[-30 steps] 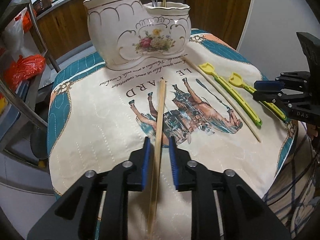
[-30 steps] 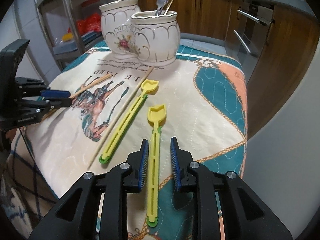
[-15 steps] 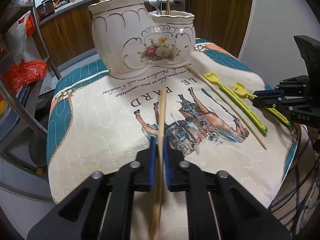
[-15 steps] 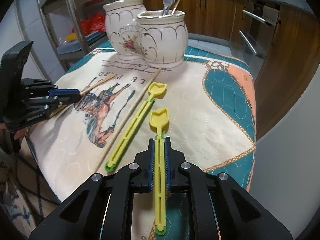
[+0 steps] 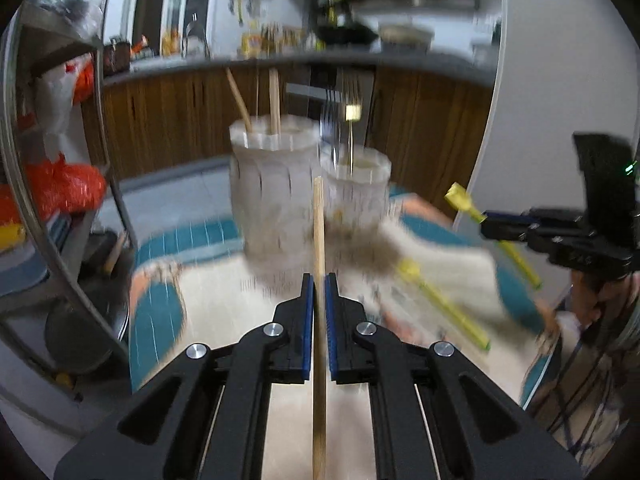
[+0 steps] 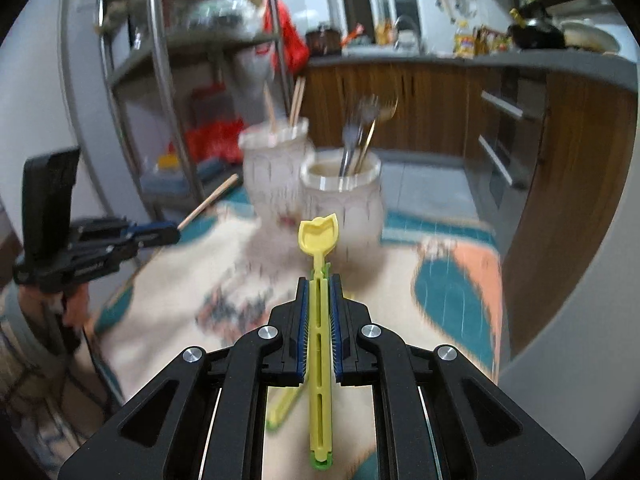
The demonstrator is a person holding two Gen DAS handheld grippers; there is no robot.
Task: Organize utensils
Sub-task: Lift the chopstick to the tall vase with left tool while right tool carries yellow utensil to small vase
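Observation:
My left gripper (image 5: 319,280) is shut on a wooden chopstick (image 5: 319,240) and holds it lifted above the cloth, pointing at the white ceramic double holder (image 5: 276,184). My right gripper (image 6: 319,280) is shut on a yellow plastic spoon (image 6: 319,236), lifted and pointing at the holder (image 6: 340,196). A second yellow spoon (image 5: 444,300) lies on the cloth; it also shows under the right gripper (image 6: 284,404). The left compartment holds chopsticks (image 5: 274,100), the right one forks (image 6: 356,140). The left gripper with its chopstick shows in the right wrist view (image 6: 160,234).
The printed cloth (image 6: 168,320) covers the small table. A metal shelf rack (image 5: 108,184) with red bags stands at the left. Wooden kitchen cabinets (image 6: 568,160) run behind and to the right. The views are motion-blurred.
Both grippers closed on their utensils, then lifted them off the cloth and tilted up toward the holder. The second yellow spoon stayed on the cloth.

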